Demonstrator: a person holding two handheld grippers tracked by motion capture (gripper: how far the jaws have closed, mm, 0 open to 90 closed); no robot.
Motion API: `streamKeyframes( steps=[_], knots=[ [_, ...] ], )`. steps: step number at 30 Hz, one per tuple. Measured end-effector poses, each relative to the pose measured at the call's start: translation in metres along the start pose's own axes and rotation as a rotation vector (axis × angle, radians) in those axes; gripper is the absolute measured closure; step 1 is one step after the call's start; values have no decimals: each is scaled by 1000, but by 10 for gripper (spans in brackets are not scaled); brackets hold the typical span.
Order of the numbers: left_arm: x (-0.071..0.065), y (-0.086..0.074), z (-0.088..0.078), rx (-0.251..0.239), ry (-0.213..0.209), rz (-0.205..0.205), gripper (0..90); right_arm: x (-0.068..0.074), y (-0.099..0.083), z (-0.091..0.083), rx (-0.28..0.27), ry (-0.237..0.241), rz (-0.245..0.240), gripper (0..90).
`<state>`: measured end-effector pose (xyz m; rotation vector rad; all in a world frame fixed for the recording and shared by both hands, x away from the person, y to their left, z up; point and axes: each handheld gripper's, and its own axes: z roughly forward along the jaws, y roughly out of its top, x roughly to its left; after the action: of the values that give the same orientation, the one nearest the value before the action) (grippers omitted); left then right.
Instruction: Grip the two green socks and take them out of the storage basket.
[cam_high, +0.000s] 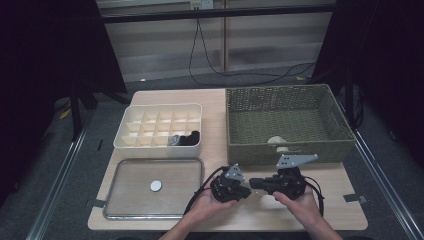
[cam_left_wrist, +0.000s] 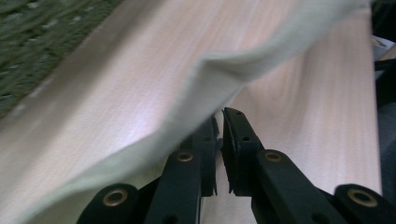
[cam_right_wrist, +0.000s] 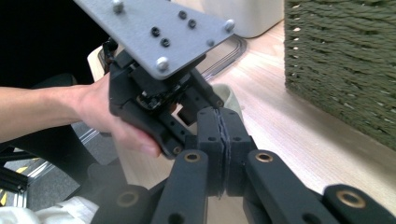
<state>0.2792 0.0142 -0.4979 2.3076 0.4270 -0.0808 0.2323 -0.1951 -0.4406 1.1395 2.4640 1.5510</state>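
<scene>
**A:** While your left gripper (cam_left_wrist: 220, 116) pinches the pale cloth (cam_left_wrist: 224, 70) just above the table (cam_left_wrist: 140, 70), keep it tight.

**B:** And my right gripper (cam_right_wrist: 220, 112)?

**A:** It is squeezed closed on nothing. Open it, then grab the cloth's loose end.

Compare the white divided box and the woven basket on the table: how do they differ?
The white divided box is smooth, pale and split into many small cells; the woven basket is dark green, textured, one open space. The box sits at the left and is smaller; the basket sits at the right, larger and deeper. Dark items lie in one corner of the box; pale items lie in the basket. Both are rectangular, open-topped.
</scene>
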Motion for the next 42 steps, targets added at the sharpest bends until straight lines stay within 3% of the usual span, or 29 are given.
streamKeyframes(
  steps=[2,10,16,22,27,28,32,34,37,42],
  knots=[
    [2,-1,-1,4,16,20,824,0,-1,1,4,6,1,889],
    [2,-2,-2,-10,21,7,804,2,-12,3,36,24,2,889],
    [1,-2,-2,-21,24,9,776,4,-27,11,116,31,-16,888],
    [4,-4,-7,-22,13,23,769,5,-34,21,169,43,-20,887],
    [3,-8,-11,-32,15,11,760,5,-39,31,219,49,-25,884],
    [4,-8,-14,-15,19,23,754,2,-40,32,230,48,-23,882],
    [4,-13,-19,-37,10,5,745,-1,-45,34,263,42,-12,874],
    [4,-17,-25,-31,3,17,739,-1,-48,36,288,28,-12,866],
    [3,-21,-31,-50,-4,-4,725,-1,-47,37,291,34,-19,848],
    [-4,-26,-48,-57,-14,23,719,0,-48,35,292,37,-21,799]
  ],
)
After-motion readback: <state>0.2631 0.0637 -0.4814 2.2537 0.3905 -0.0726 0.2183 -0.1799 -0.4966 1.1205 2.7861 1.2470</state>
